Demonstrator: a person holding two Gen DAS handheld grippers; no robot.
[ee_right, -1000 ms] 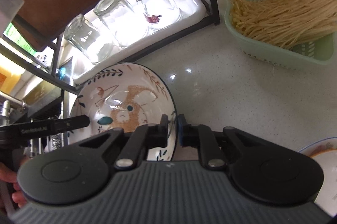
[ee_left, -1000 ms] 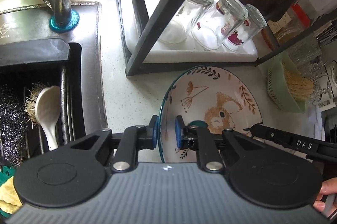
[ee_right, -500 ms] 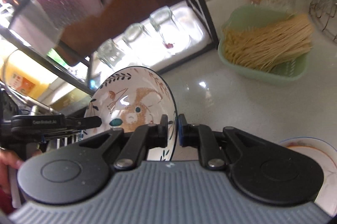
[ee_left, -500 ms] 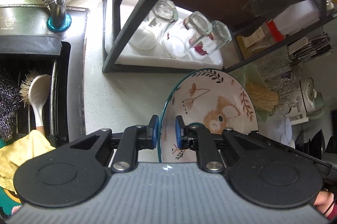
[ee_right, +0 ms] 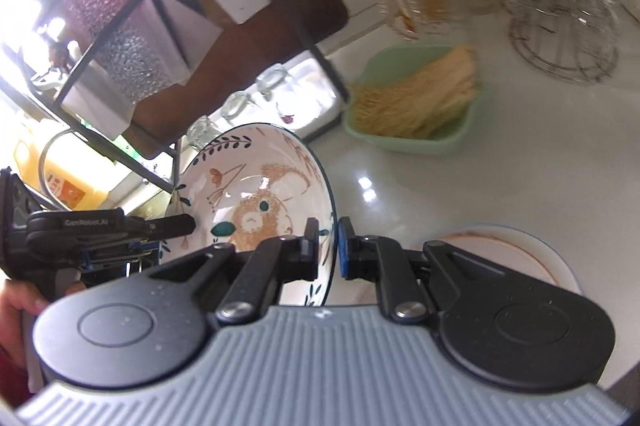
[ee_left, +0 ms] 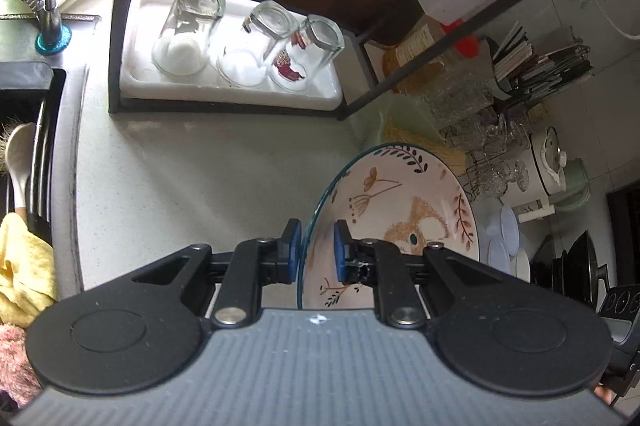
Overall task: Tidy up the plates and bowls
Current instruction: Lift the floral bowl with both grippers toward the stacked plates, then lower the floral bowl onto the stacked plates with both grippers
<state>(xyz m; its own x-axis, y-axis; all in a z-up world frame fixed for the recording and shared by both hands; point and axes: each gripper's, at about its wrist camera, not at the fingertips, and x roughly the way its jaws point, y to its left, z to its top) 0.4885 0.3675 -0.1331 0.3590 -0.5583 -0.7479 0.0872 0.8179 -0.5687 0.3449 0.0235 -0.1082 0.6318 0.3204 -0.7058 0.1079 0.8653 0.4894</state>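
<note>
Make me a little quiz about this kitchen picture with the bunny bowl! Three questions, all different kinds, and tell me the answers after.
1. True or false: both the left gripper and the right gripper pinch the rim of the bowl.
2. How many glasses stand upside down on the white tray? A) two B) three C) five
3. Fill in: the green basket on the counter holds dry ____.

Key:
1. True, one gripper on each side of the bowl.
2. B, three.
3. Noodles.
</note>
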